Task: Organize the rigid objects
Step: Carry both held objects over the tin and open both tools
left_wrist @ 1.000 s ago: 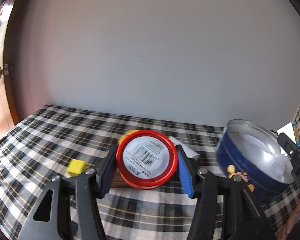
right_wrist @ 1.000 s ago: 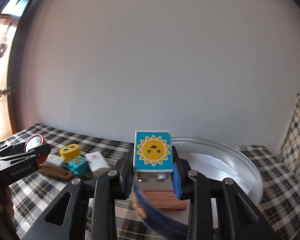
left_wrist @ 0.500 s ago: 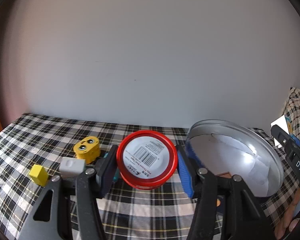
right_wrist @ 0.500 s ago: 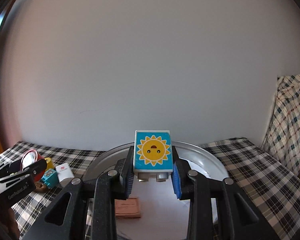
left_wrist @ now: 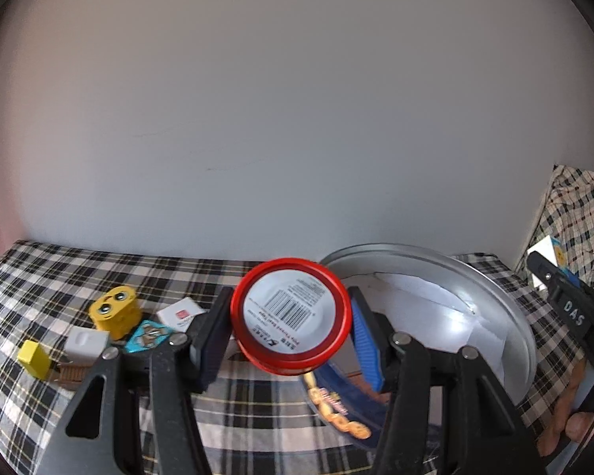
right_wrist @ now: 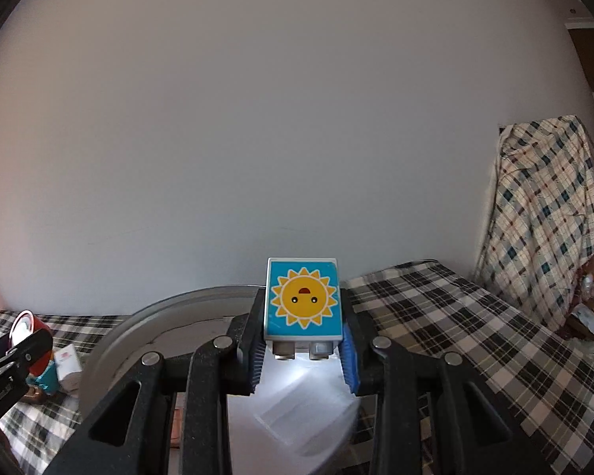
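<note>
My left gripper (left_wrist: 291, 318) is shut on a round red tin (left_wrist: 292, 315) with a white barcode label, held just left of the open blue cookie tin (left_wrist: 491, 308). My right gripper (right_wrist: 303, 330) is shut on a blue block with a sun face (right_wrist: 303, 297), held above the paper-lined inside of that cookie tin (right_wrist: 138, 328). The red tin (right_wrist: 23, 322) and the left gripper's arm also show at the far left of the right wrist view. The right gripper's finger (left_wrist: 566, 308) reaches in from the right edge of the left wrist view.
On the checked cloth (left_wrist: 59, 269) left of the tin lie a yellow toy with eyes (left_wrist: 115, 310), a small yellow cube (left_wrist: 33, 358), a white block (left_wrist: 86, 343), a teal piece (left_wrist: 148, 334) and a white box (left_wrist: 180, 312). A checked cloth-covered object (right_wrist: 546, 213) stands at the right.
Both views have swung to the right with the held objects. The cookie tin has come under the sun block, and the red tin has moved up beside the tin's left rim.
</note>
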{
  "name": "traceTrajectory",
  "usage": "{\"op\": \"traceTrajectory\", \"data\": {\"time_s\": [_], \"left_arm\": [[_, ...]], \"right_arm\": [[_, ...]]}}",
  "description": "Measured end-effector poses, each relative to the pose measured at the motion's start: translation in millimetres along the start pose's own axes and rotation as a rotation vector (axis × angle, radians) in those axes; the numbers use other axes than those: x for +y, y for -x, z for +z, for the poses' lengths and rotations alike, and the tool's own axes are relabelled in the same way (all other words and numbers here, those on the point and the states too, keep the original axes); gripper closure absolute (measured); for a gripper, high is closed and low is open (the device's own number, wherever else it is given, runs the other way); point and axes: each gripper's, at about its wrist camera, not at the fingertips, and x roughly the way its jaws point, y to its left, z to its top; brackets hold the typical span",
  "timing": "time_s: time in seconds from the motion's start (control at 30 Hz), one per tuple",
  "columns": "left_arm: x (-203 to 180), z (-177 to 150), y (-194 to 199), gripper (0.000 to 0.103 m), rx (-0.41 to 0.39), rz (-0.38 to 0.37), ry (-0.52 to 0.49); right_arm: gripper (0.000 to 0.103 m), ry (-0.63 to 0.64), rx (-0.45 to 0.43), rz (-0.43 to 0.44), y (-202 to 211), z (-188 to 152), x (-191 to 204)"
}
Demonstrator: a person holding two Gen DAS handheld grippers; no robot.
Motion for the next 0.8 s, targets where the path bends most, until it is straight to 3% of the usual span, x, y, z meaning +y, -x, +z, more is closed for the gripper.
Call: {"op": "traceTrajectory", "data": {"time_s": [0.4,0.53,0.67,0.8], "left_arm": [[-57.7,-2.7,-32.6,0.048,0.063,-0.043,-0.084],[-67.7,-4.7,-40.1,0.048,0.078,-0.022,-0.117],[-73.3,-5.8,-51.2,0.048,0.117,0.006,-0.136],[-74.0,-7.7,-57.8,0.048,0.148,0.034,-0.148]], "right_arm": [[0.069,-0.008,0.115,-0.026,-36.2,-5.1,-9.2],[0.069,0.004,0.186,0.029,-48.1,-12.6,1.3],[0.069,0.061,0.220,0.012,-53.4,-18.0,13.8],[0.069,0.035,0.250,0.033,-57.0,-15.6,8.5]]}}
